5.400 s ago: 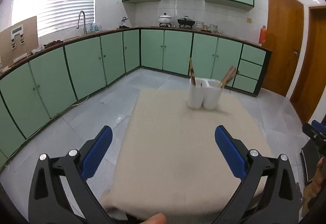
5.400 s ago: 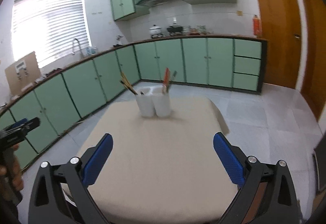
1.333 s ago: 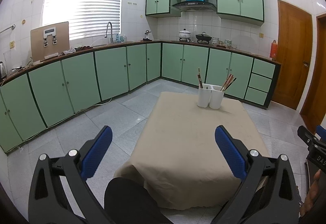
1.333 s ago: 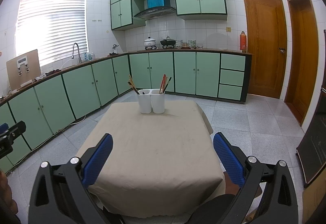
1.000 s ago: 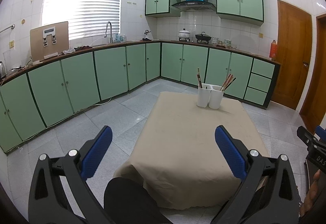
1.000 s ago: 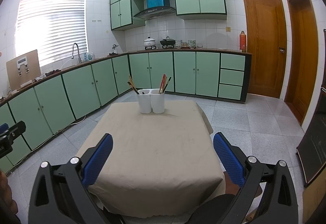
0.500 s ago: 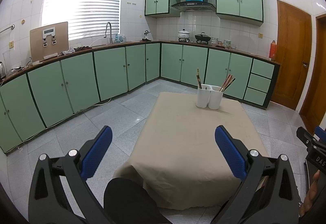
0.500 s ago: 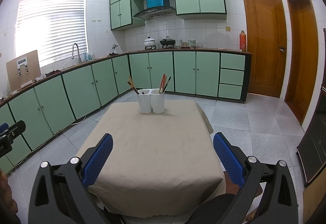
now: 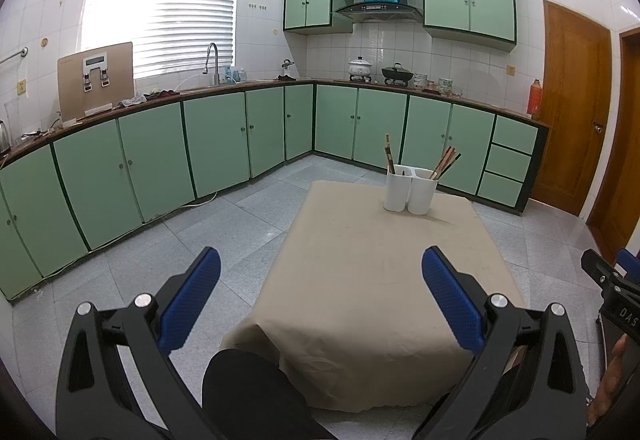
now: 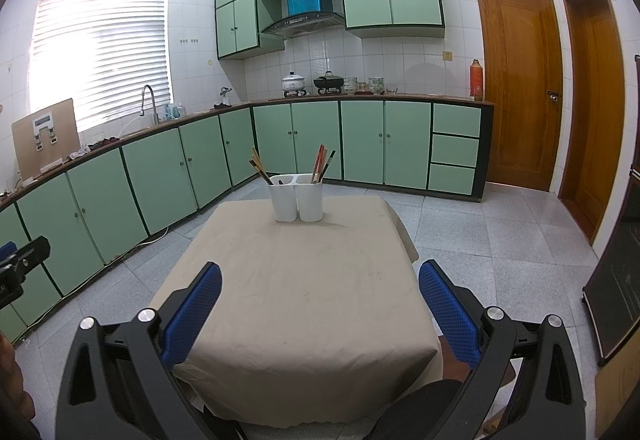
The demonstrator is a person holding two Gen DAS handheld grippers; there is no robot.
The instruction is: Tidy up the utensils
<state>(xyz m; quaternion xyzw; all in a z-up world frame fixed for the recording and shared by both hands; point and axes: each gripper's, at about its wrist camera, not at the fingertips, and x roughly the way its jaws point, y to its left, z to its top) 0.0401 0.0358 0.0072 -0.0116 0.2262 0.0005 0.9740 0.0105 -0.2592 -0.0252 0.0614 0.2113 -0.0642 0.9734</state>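
A white two-compartment utensil holder (image 9: 410, 188) (image 10: 296, 197) stands at the far end of a table under a beige cloth (image 9: 384, 280) (image 10: 304, 292). Chopsticks (image 9: 388, 153) (image 10: 260, 167) lean in its left compartment, and more chopsticks (image 9: 445, 161) (image 10: 321, 163) in its right one. My left gripper (image 9: 320, 300) is open and empty, held back off the table's near edge. My right gripper (image 10: 319, 306) is open and empty too, above the near part of the cloth. Each gripper shows at the edge of the other's view.
Green base cabinets (image 9: 216, 143) run along the left and back walls under a counter with a sink tap (image 9: 212, 61), pots (image 10: 294, 83) and a red thermos (image 10: 475, 79). Wooden doors (image 10: 520, 83) stand at the right. A person's dark knee (image 9: 248, 392) is by the table's near edge.
Since 5.4 s ago both grippers have drawn well back from the holder and the table. Over the last second nothing has visibly moved.
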